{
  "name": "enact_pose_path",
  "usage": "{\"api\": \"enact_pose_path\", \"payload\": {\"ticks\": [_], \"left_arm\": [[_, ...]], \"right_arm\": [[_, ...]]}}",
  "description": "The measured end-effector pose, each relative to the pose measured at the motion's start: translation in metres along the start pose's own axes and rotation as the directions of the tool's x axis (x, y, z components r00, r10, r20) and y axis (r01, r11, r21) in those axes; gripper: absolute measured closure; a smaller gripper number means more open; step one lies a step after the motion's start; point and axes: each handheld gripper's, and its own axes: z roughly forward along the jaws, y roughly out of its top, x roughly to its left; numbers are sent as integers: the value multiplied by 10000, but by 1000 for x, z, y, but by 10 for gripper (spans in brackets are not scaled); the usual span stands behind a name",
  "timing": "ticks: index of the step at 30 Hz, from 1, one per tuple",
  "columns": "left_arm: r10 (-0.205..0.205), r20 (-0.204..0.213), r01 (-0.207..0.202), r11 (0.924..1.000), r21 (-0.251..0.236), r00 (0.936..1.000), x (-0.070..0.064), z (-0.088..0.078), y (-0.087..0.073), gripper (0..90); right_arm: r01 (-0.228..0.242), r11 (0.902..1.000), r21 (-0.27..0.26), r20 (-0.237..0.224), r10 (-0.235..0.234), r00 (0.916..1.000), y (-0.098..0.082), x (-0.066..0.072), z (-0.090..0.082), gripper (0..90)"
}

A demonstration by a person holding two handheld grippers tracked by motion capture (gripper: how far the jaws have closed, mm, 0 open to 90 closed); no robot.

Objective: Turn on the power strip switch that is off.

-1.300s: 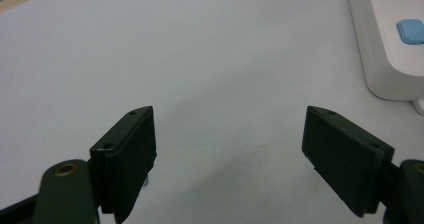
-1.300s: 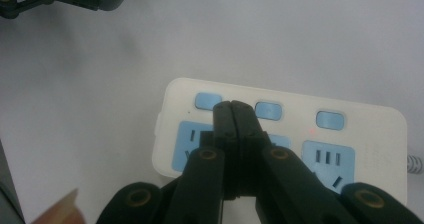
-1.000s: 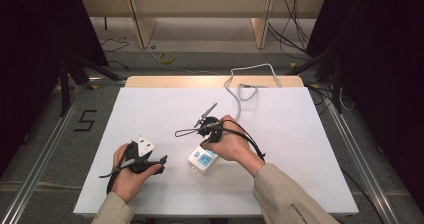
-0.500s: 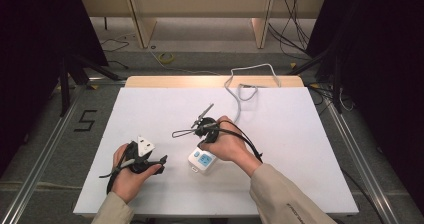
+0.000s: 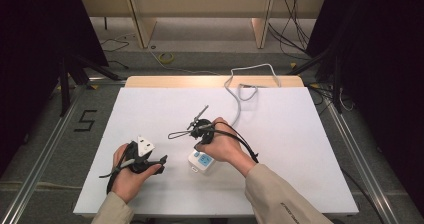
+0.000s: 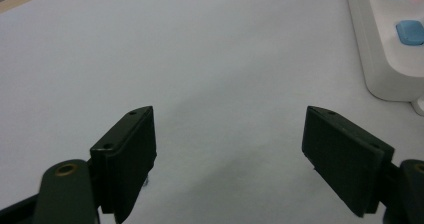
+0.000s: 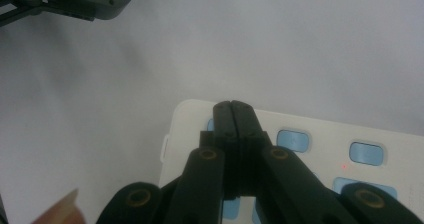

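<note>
The right gripper (image 7: 234, 106), jaws shut on nothing, hangs tip-down directly over the blue buttons of the white power strip (image 5: 204, 162) near the table's front, far nearer than the wide-open left gripper (image 5: 159, 162)

- A white bench (image 5: 280, 149) carries the things; a pale wooden strip runs along its far edge.
- A white power strip (image 5: 202, 162) with blue buttons lies flat on the bench, directly under the shut jaws of the right gripper (image 7: 234, 109).
- Its white cable (image 5: 239, 91) trails off over the far edge.
</note>
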Motion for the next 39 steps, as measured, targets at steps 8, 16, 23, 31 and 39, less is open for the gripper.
{"api": "enact_pose_path", "payload": {"ticks": [8,16,23,31,39], "left_arm": [[65,16,-65,10000,47,10000,0,0,0,215],[70,13,-71,10000,37,10000,0,-1,1,215],[86,21,-86,10000,26,10000,-1,-1,1,215],[68,26,-68,10000,21,10000,-1,-1,1,215],[77,34,-77,10000,37,10000,-1,-1,1,215]], "right_arm": [[-3,10000,82,-5,3,10000,1,0,7,900],[-89,9998,164,-27,89,10000,3,0,12,900],[-58,9998,203,-57,59,10000,4,2,16,900],[-70,9993,367,-46,72,10000,5,3,18,900],[-132,9990,436,-107,137,9998,5,2,19,900]]}}
